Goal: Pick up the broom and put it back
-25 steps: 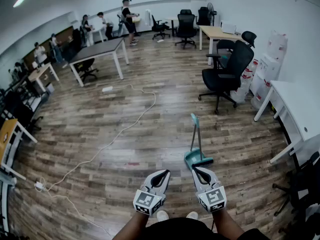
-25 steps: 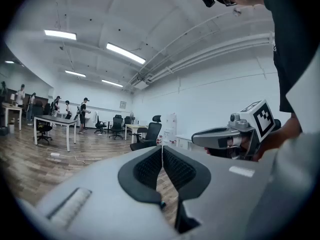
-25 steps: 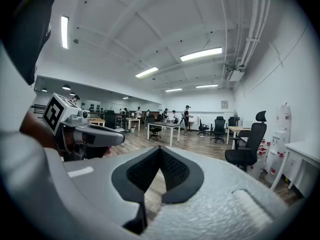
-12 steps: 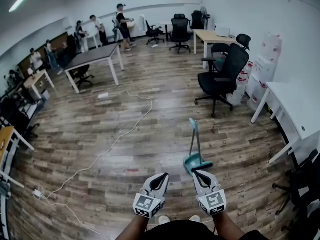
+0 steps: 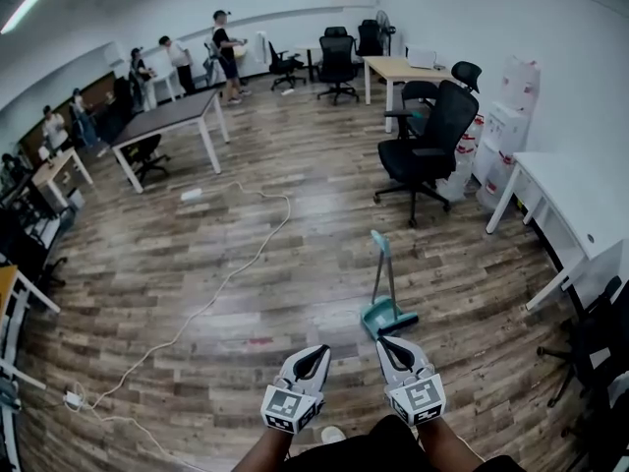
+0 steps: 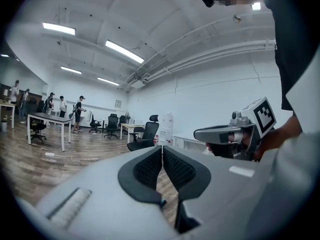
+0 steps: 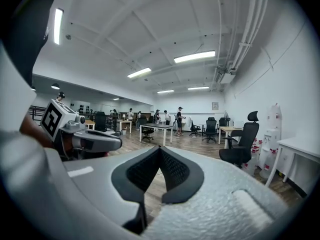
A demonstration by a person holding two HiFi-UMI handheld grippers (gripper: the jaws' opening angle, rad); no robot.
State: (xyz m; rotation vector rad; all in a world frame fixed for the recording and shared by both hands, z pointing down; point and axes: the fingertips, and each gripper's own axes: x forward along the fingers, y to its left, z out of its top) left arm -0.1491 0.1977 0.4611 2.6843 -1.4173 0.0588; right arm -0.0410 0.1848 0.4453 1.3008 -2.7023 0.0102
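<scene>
In the head view a teal broom (image 5: 384, 281) stands upright on the wooden floor, its thin handle leaning left above a teal head at the bottom. My left gripper (image 5: 316, 351) and right gripper (image 5: 385, 343) are held side by side just below it, both shut and empty. The right gripper's tips are close to the broom's head, not touching it. From the left gripper view, the left gripper (image 6: 161, 148) has its pads together, with the right gripper (image 6: 220, 134) beside it. The right gripper (image 7: 160, 148) is likewise shut. The broom shows in neither gripper view.
A black office chair (image 5: 425, 144) stands beyond the broom, with stacked white boxes (image 5: 506, 131) behind it. A white desk (image 5: 575, 209) lines the right wall. A white cable (image 5: 228, 278) snakes across the floor at left. A dark table (image 5: 167, 116) and several people (image 5: 222, 39) are at the back.
The room's furniture has slid leftward in the head view as the person moves. Both grippers stay shut and side by side, a little lower in the picture.
</scene>
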